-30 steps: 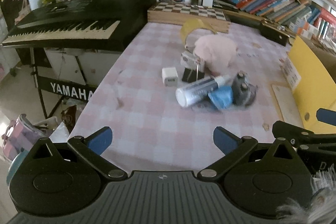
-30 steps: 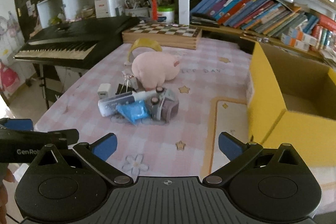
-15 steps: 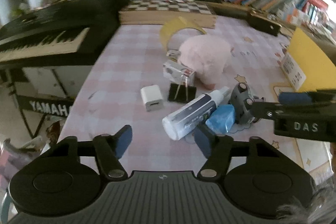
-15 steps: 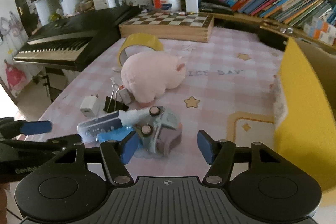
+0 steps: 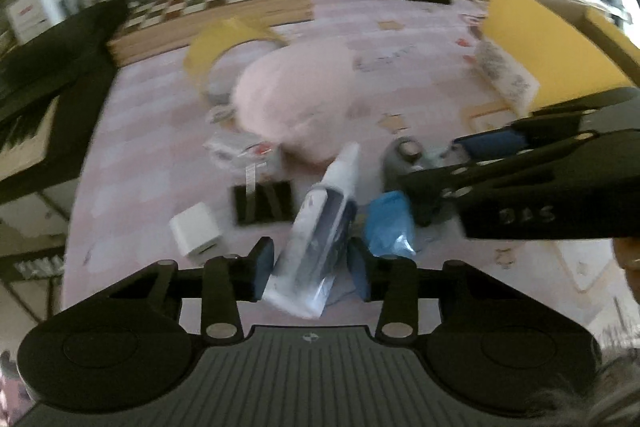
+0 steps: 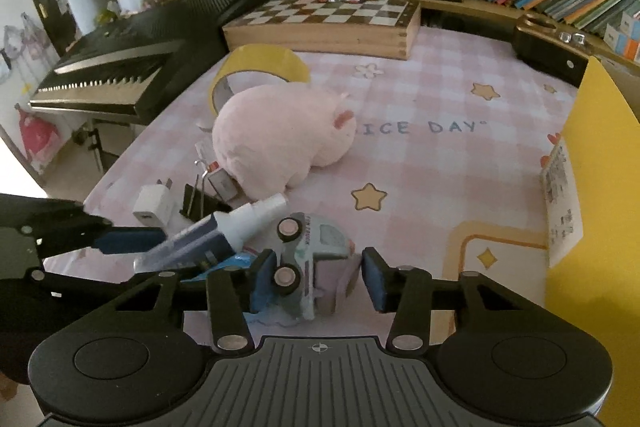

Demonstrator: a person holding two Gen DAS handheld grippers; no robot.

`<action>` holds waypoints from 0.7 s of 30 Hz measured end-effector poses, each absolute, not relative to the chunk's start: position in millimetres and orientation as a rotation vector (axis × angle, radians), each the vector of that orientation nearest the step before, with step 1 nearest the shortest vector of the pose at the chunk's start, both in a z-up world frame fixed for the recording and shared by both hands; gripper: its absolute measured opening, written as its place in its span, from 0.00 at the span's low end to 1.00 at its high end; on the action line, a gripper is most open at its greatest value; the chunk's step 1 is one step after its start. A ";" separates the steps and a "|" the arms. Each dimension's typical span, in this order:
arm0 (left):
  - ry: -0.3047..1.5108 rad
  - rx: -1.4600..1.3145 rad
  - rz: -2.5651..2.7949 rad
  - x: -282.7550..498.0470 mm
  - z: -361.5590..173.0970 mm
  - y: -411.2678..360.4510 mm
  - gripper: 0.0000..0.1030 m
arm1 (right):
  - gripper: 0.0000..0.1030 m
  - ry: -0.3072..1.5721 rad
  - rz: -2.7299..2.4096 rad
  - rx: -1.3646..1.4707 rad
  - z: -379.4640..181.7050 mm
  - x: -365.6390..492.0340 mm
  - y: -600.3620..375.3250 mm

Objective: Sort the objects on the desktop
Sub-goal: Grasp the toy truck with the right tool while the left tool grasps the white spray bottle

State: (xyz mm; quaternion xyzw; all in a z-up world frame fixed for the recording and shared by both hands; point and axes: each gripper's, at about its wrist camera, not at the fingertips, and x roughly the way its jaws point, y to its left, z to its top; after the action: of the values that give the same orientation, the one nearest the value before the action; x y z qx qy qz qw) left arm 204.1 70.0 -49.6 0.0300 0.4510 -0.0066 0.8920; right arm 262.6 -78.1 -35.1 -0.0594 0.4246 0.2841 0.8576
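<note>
- Bookshelves, a black keyboard (image 6: 132, 63) and a chessboard box (image 6: 324, 23) ring a pink checked tabletop (image 6: 440, 163), with the clutter heaped in front of the pink plush toy (image 6: 276, 139).
- Left gripper (image 5: 310, 269): its fingers have just been closing to a narrow gap around the base of the spray bottle (image 5: 320, 231), which lies just in front of the plush toy. The left pad sits against the bottle; the picture is too blurred to tell whether the right one presses yet.
- Right gripper (image 6: 320, 279): its fingers have likewise been closing around the toy car (image 6: 308, 259), on its side just right of the bottle's nozzle. The left pad is at the wheels; a gap shows at the right pad, so I would not call it gripped.
- Touching both things lies a blue packet (image 5: 388, 227); left of the bottle are a black binder clip (image 5: 262, 201) and a white charger (image 5: 196, 237).
- Well to the right of the plush toy stands the yellow box (image 6: 592, 211), probably where things go.
- To do this well, I think each hand should finish squeezing squarely, then lift straight up so the bottle and car part without dragging the packet or knocking each other.
</note>
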 end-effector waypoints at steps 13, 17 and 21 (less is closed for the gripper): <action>0.989 0.062 -0.045 219.2 -60.8 60.7 0.38 | 0.44 0.916 0.622 -0.210 -51.3 272.6 -71.8; 0.987 0.020 -0.029 210.7 -60.8 61.7 0.30 | 0.42 0.904 0.636 -0.211 -51.3 271.9 -74.5; 0.974 -0.053 -0.007 203.5 -56.1 63.3 0.30 | 0.42 0.855 0.630 -0.177 -37.4 270.7 -81.2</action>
State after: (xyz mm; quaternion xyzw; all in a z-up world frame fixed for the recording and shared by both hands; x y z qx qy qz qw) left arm 203.5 63.3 -56.1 -0.0256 0.4680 -0.0033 0.8833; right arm 270.7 -81.2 -37.4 -0.0844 0.4073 0.2998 0.8585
